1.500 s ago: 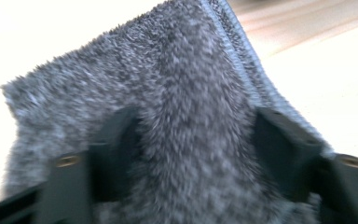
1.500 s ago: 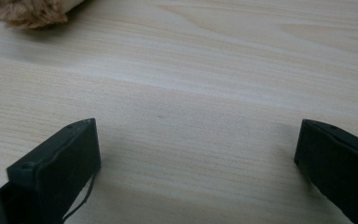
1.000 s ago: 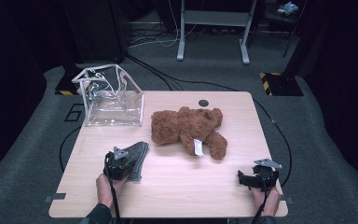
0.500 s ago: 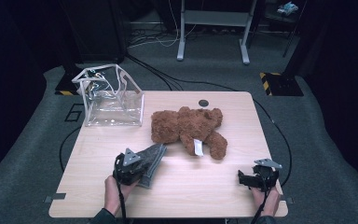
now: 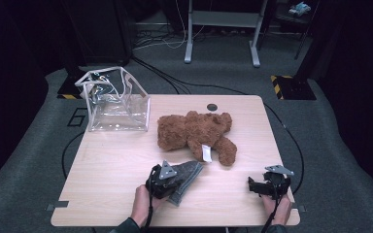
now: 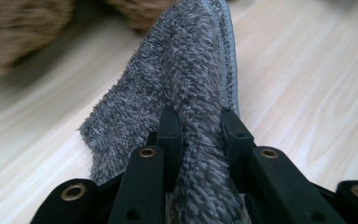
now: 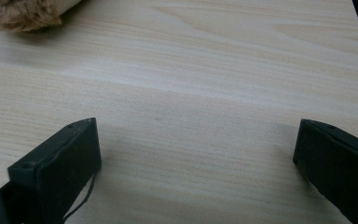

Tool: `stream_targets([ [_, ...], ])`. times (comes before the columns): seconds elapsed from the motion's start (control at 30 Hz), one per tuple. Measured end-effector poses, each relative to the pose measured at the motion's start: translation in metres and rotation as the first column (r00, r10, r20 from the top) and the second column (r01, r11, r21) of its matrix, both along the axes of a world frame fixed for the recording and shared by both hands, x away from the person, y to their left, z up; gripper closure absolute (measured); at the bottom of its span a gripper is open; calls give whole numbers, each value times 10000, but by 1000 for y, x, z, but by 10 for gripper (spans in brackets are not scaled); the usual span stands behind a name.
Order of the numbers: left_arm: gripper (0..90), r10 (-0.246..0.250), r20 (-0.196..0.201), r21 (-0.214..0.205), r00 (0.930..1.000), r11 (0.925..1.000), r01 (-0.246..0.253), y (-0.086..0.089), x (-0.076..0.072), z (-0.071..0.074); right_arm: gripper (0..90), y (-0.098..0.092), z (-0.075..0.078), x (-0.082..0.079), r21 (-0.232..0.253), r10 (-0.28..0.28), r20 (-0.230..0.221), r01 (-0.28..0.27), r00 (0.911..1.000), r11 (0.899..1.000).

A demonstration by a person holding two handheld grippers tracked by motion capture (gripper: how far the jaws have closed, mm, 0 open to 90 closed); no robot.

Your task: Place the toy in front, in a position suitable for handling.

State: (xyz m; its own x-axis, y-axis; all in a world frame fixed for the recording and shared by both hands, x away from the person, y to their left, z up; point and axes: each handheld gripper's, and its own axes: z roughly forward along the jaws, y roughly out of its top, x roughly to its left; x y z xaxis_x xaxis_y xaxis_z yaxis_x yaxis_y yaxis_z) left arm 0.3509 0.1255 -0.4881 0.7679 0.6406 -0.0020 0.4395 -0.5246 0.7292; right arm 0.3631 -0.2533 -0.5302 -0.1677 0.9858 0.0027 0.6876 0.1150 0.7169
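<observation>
A grey fuzzy cloth is pinched between the jaws of my left gripper, low over the table near its front edge. Its far end reaches toward the brown teddy bear, which lies on its side at the table's middle with a white tag. My right gripper rests at the front right of the table, jaws wide apart with bare wood between them. A bit of the bear's fur shows at the top left of the right gripper view.
A clear plastic bag stands open at the table's back left corner. A small dark round hole sits near the back edge. The wooden table is ringed by grey carpet, cables and a metal stand behind.
My left gripper has carried the grey cloth to the right across the front of the table, closer to the bear. The right gripper has stayed where it was.
</observation>
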Motion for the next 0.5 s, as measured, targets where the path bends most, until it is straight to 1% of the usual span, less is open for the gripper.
stream_targets([
  [0.07, 739, -200, -53, 3, 9998, 9998, 200, -11, 0, -4, 0, 0, 0, 0, 3, -6, 1, 6, 10000, 10000],
  [0.13, 737, -477, -182, 178, 9987, 9987, 480, -22, 0, -8, 0, 0, 0, 0, -4, -11, 6, 11, 10000, 10000],
  [0.17, 735, -522, -167, 173, 9985, 9985, 525, -26, 0, -9, 0, 0, 0, 0, -3, -13, 5, 13, 10000, 10000],
  [0.2, 736, -662, -287, 250, 9974, 9974, 669, -30, 1, -11, 0, 0, 0, 0, 18, -39, -16, 39, 10000, 10000],
  [0.3, 731, -706, -425, 280, 9966, 9970, 718, -39, 3, -18, 0, 0, 0, 0, 29, -69, -15, 69, 10000, 10000],
  [0.4, 708, -782, -477, 253, 9958, 9965, 795, -43, 5, -22, 0, 0, 0, 0, 33, -64, -14, 64, 10000, 10000],
  [0.43, 673, -767, -420, 250, 9962, 9967, 778, -43, 5, -23, 0, 0, 0, 0, 33, -60, -12, 60, 10000, 10000],
  [0.47, 617, -726, -420, 363, 9965, 9966, 741, -43, 6, -22, 0, 0, 0, 0, 37, -64, -13, 64, 10000, 10000],
  [0.5, 543, -660, -401, 379, 9970, 9970, 675, -43, 6, -22, 0, 0, 0, 0, 33, -61, -13, 61, 10000, 10000],
])
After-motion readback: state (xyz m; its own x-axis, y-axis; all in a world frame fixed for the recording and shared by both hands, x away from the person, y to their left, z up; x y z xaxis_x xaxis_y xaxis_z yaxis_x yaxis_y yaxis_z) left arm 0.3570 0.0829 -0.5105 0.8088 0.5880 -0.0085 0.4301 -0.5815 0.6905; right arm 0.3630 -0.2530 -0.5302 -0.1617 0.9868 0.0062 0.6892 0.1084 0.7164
